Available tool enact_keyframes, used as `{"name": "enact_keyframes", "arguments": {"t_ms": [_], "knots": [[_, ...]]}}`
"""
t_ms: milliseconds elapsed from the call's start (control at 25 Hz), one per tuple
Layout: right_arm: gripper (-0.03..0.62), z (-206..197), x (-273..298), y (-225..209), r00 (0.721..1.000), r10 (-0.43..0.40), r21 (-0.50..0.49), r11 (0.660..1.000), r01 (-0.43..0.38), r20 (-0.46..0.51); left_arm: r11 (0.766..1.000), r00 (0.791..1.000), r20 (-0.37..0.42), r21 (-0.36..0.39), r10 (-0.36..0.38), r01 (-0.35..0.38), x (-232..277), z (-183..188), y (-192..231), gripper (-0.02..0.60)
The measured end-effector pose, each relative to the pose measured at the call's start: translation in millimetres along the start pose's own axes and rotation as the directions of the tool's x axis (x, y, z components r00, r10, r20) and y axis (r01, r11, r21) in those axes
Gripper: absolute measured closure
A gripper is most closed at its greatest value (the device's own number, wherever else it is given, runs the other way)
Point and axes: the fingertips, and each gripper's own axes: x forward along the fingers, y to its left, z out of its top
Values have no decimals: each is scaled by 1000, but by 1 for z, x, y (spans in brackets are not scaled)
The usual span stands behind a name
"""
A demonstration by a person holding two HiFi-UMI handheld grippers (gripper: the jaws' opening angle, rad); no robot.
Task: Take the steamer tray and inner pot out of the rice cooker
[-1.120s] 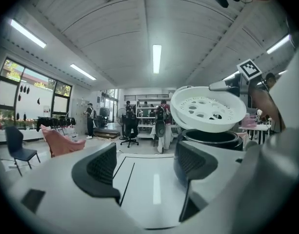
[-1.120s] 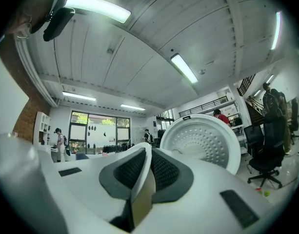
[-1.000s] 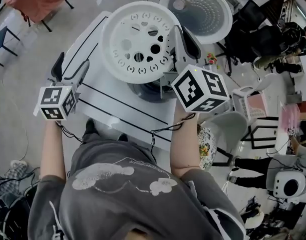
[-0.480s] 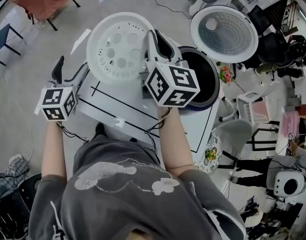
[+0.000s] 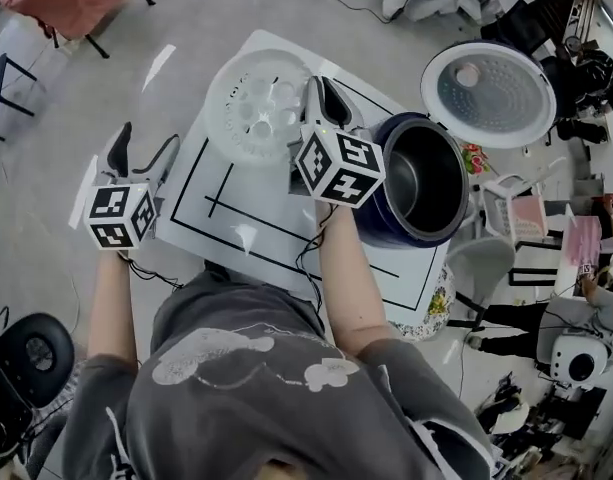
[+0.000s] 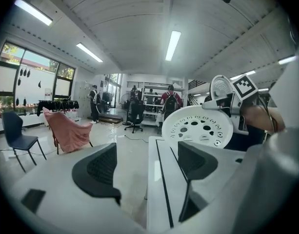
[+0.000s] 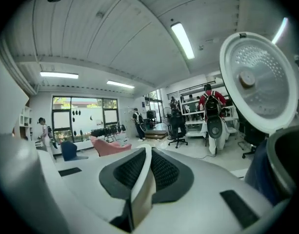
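right tool (image 5: 324, 96): clamped on the steamer tray (image 5: 258, 106) rim, one-edge pinch only
steamer tray: tilted, over the counter (image 5: 216, 213) far side, left of the rice cooker (image 5: 381, 223); can't tell if it touches down
left tool (image 5: 141, 148): jaws apart, empty, at the counter's left edge
inner pot (image 5: 426, 178): in the cooker, lid (image 5: 486, 93) up
risk: tray pivots or slips in the thin pinch; released near the counter edge, it could tip off
vs 1 s ago: tray was above the cooker, now clear to its left and lower; pot exposed
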Motion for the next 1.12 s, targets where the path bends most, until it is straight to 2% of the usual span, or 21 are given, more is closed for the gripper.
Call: {"name": "enact_keyframes", "arguments": {"t_ms": [160, 280, 520, 840, 1120], "knots": [[537, -25, 23, -28, 997, -75, 113, 991, 77, -26, 999, 999, -29, -7, -38, 38, 20, -8, 6, 193], [537, -42, 31, -46, 992, -117, 138, 983, 122, -48, 998, 997, -40, -11, -64, 63, 30, -16, 4, 193], [536, -76, 52, -67, 983, -167, 128, 976, 176, -81, 995, 993, -62, -15, -100, 99, 50, -22, 5, 193], [537, -105, 66, -81, 976, -200, 130, 969, 209, -83, 992, 987, -93, -10, -129, 128, 65, -36, 3, 193], [531, -142, 67, -101, 945, -277, 53, 956, 290, -172, 990, 983, -124, 5, -138, 139, 63, -48, -3, 193]]}}
